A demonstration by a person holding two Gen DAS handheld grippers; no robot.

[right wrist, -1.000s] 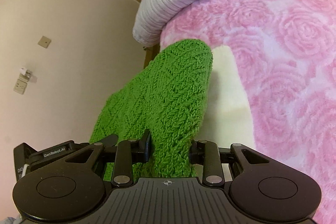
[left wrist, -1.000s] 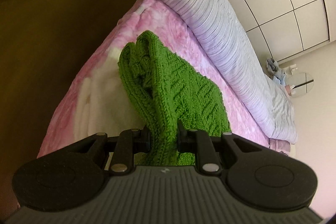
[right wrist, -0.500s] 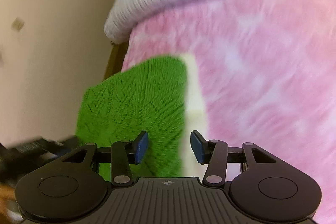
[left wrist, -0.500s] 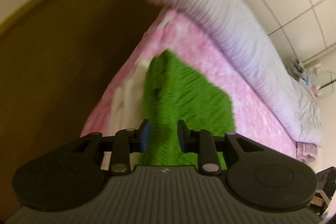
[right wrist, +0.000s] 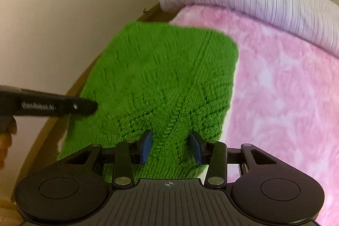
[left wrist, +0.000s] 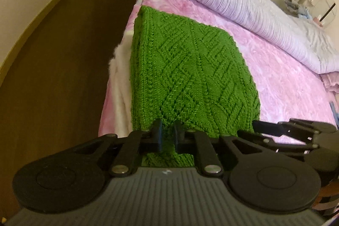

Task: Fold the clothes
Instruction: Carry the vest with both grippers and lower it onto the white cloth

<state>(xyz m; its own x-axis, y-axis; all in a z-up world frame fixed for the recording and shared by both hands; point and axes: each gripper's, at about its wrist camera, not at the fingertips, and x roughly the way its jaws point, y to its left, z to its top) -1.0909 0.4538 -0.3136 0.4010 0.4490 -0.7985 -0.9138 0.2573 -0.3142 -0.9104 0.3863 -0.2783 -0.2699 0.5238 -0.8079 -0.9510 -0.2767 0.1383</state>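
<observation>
Pinching green knit [left wrist: 190,69] edge, left claw [left wrist: 168,138]; right claw [right wrist: 170,147] spread, seemingly released, view blurred.

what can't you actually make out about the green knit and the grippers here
- Near hem of the green knit: left wrist view, hidden behind the left gripper.
- Knit pattern: right wrist view, motion blurred.
- What kind of garment it is: no sleeves or neckline show in either view.
- Right gripper: its jaws stand apart astride the knit, but contact with the blue pads is unclear.
- White cloth under the knit: mostly covered.
</observation>
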